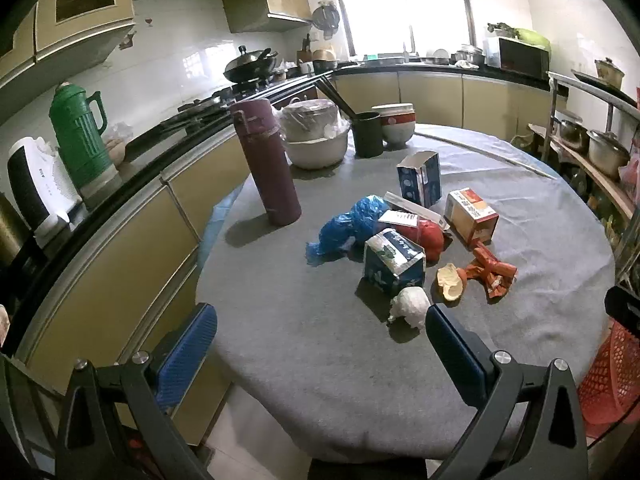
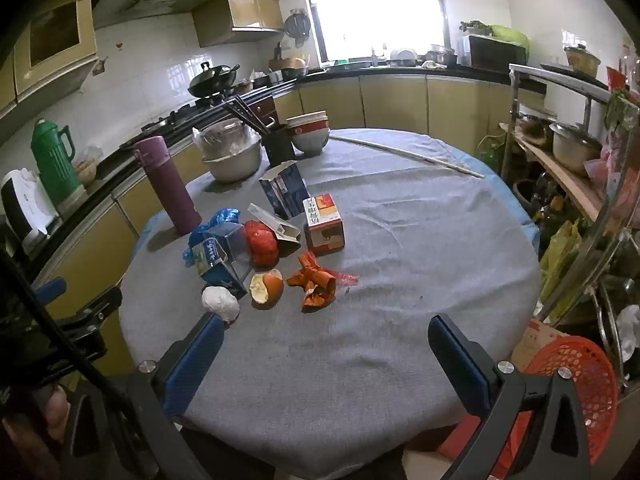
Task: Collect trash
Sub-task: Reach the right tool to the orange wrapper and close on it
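the left gripper [image 1: 320, 344] is spread wide and holds nothing. the right gripper [image 2: 326, 350] is spread wide too, and it is empty. both hang over the near edge of the round table [image 1: 320, 392], tipped down toward it.

the trash sits in a little heap in the middle of the table. nearest is a white paper ball [image 1: 410, 306]. just beside it is a piece of orange peel [image 1: 451, 282], and next to that a crumpled orange wrapper [image 1: 490, 272]. behind them are a blue and white box [image 1: 394, 264], a red bag [image 1: 426, 236], a blue bag [image 1: 352, 226], a red and white box [image 1: 472, 214], a flat white box [image 2: 276, 222] and a taller blue box [image 1: 419, 178]. the red basket [image 2: 576, 392] stands on the floor off the right side of the table. i think the trash goes in there.

what could go wrong? the pieces touch each other, so a grab at one could push the others away. the paper ball is round and light, so it could roll off the edge. the boxes are empty and soft, so a hard squeeze could crush them or make them pop out. the purple bottle [image 1: 266, 162] stands tall near the heap. a wide swing could knock it over. the bowls [image 1: 316, 136] and the dark cup [image 1: 368, 134] at the back are not trash, so they should stay.

the boxes have printed writing on them, but it is too small and blurry to read. i see no brand name i can tell.
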Demonstrator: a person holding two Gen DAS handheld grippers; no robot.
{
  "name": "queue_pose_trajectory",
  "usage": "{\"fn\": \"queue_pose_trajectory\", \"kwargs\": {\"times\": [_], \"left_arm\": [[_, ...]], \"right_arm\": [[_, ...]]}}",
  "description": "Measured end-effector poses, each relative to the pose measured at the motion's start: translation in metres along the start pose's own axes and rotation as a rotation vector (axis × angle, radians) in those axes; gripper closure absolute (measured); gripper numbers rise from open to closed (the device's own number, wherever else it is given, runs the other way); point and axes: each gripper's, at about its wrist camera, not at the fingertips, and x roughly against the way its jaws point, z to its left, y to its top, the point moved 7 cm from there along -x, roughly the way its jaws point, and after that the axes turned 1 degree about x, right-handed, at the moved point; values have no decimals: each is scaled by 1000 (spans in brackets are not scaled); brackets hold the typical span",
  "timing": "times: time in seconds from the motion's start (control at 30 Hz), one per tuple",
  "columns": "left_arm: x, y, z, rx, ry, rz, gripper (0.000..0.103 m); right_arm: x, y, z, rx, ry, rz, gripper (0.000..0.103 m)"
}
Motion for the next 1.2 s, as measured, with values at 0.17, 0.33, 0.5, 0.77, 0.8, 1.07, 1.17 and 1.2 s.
{"fn": "queue_pose_trajectory", "kwargs": {"times": [0.17,0.33,0.5,0.77,0.8,1.07,1.17,1.2], "left_arm": [[0,0,-3,-18,2,3,0],[-1,0,-7,-28,-5,4,0],[-2,-1,-9,-31,-13,12,0],[-21,-9,-7,-16,-84,71,0],[-26,-11,-7,-11,-97,84,0],[-68,-29,-10,55,-235,238,0],[-83,-29,-14,109,-295,282,0],[-88,-29,-16,128,-314,296,0]], "right_arm": [[-3,-1,-2,4,9,4,0],[-4,-2,-5,0,12,4,0],[-6,-2,-6,-1,17,10,0],[-27,0,-8,2,80,47,0],[-32,1,-10,-1,95,58,0],[-90,3,-21,-58,200,139,11],[-116,6,-22,-56,212,170,23],[-125,7,-21,-58,215,179,25]]}}
